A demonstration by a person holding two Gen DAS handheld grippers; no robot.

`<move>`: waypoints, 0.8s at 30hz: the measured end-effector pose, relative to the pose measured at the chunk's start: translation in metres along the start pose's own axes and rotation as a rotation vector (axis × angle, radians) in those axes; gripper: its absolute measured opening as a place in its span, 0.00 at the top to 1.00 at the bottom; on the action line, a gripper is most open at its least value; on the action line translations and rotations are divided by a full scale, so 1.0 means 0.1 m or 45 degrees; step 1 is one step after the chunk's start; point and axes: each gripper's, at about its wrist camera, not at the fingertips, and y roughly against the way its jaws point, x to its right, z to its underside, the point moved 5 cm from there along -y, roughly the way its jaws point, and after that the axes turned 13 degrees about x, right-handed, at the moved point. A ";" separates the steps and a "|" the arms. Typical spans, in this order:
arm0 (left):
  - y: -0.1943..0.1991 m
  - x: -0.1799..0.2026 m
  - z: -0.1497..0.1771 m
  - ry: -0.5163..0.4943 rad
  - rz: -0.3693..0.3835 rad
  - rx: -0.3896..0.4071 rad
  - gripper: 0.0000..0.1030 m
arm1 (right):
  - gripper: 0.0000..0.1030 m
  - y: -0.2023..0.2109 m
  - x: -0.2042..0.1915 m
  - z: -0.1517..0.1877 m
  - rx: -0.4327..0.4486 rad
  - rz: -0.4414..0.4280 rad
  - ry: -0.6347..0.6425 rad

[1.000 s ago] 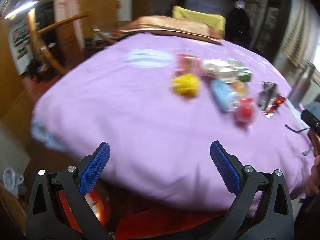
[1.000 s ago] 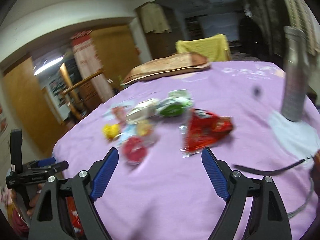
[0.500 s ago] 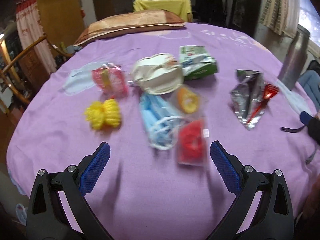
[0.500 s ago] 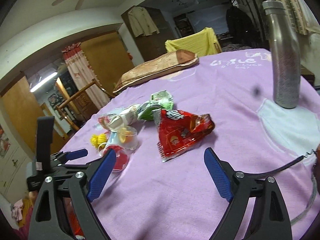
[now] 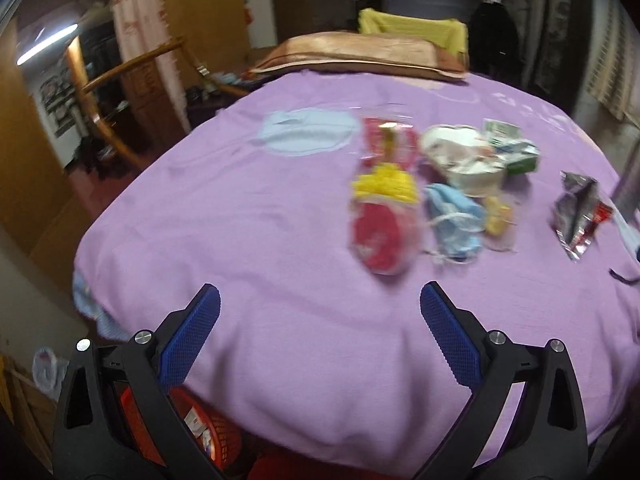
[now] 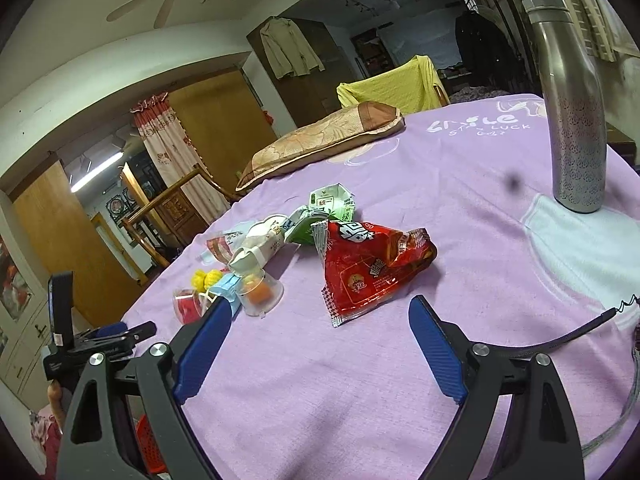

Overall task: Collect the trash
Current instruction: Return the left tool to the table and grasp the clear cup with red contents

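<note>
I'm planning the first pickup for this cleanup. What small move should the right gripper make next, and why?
Probably ease the right gripper forward and down toward the red snack bag. Its jaws are open and empty, and the bag lies flat on the purple cloth just ahead of them, nearer than the rest of the litter. The left gripper is also open, farther from the pile.

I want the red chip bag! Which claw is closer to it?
Right. The right claw sits just before the chip bag; the left claw is off to its left, by the cups.
</note>
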 end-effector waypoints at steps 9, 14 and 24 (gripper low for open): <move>-0.36 0.09 -0.11 -0.029 -0.013 -0.025 0.07 | 0.13 -0.02 0.03 0.01 -0.021 -0.025 -0.037; -0.61 -0.02 -0.18 0.026 -0.027 -0.082 0.06 | 0.13 -0.04 0.04 0.01 -0.030 -0.039 -0.053; -0.64 -0.08 0.03 -0.050 -0.099 -0.132 0.07 | 0.13 -0.06 0.07 0.01 -0.046 -0.053 -0.096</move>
